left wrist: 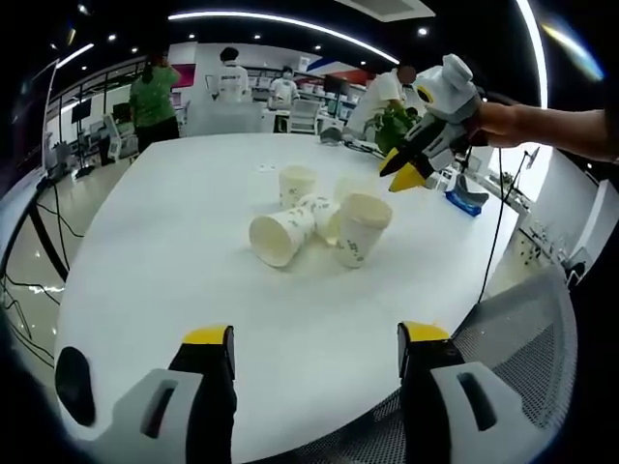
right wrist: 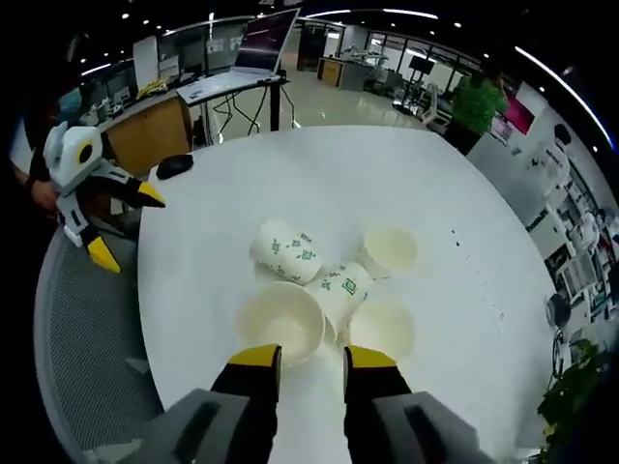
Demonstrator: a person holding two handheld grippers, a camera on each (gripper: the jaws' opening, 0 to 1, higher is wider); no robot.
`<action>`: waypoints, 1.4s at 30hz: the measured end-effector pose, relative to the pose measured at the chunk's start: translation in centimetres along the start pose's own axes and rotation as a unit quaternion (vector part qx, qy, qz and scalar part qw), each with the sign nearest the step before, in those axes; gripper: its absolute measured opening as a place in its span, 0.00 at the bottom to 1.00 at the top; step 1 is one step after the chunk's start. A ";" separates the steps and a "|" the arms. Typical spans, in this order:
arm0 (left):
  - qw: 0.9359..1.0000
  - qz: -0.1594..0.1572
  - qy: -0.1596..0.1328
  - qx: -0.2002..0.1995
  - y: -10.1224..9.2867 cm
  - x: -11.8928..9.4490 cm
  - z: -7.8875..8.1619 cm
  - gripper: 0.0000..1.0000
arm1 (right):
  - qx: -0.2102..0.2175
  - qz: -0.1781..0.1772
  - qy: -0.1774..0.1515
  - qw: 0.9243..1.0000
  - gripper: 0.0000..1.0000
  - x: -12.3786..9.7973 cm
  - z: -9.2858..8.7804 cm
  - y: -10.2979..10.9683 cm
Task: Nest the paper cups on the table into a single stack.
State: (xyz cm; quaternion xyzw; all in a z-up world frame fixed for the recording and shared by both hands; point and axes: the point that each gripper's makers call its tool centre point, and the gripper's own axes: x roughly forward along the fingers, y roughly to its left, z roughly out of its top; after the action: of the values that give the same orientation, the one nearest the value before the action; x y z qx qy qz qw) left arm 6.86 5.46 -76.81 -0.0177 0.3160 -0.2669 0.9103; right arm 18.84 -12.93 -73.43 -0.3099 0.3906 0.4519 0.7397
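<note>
Several white paper cups with green print huddle mid-table on the white table [left wrist: 155, 251]. One cup lies on its side [left wrist: 281, 238], an upright cup [left wrist: 363, 228] stands to its right, and another upright cup [left wrist: 296, 184] is behind. My left gripper [left wrist: 316, 336] stands open near the table's edge, well short of the cups. My right gripper [left wrist: 398, 172] hovers above and beyond them. In the right gripper view, my right gripper [right wrist: 313, 356] is open with nothing between its jaws, just above a wide-mouthed cup [right wrist: 280, 324]. The lying cup [right wrist: 287, 251] is beyond. The left gripper [right wrist: 124, 224] is open at the left.
A black mouse [right wrist: 174, 166] lies near the table edge. A grey mesh chair [left wrist: 522, 338] stands close to the table [right wrist: 464, 193]. A laptop on a stand [right wrist: 256, 48] is beyond. A blue object [left wrist: 464, 200] and a plant [left wrist: 392, 121] are at one side. People stand in the background.
</note>
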 end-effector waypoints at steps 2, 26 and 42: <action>1.000 0.000 0.001 0.000 0.0 0.0 -0.1 0.68 | 0.001 -0.002 0.001 1.000 0.24 -0.2 0.0 0.1; 1.000 -0.005 0.002 -0.001 -0.2 0.1 -0.2 0.67 | -0.066 -0.017 0.033 0.997 0.35 2.2 -1.9 -3.2; 1.000 -0.004 0.000 -0.003 -0.2 0.0 0.1 0.65 | -0.164 0.002 0.078 0.983 0.34 4.9 -1.8 -2.2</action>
State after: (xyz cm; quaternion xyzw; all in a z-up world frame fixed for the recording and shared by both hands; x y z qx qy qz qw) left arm 6.83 5.27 -76.72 -0.0215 0.3163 -0.2692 0.9094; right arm 21.72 -13.15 -78.27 -0.4603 0.3685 0.4857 0.6453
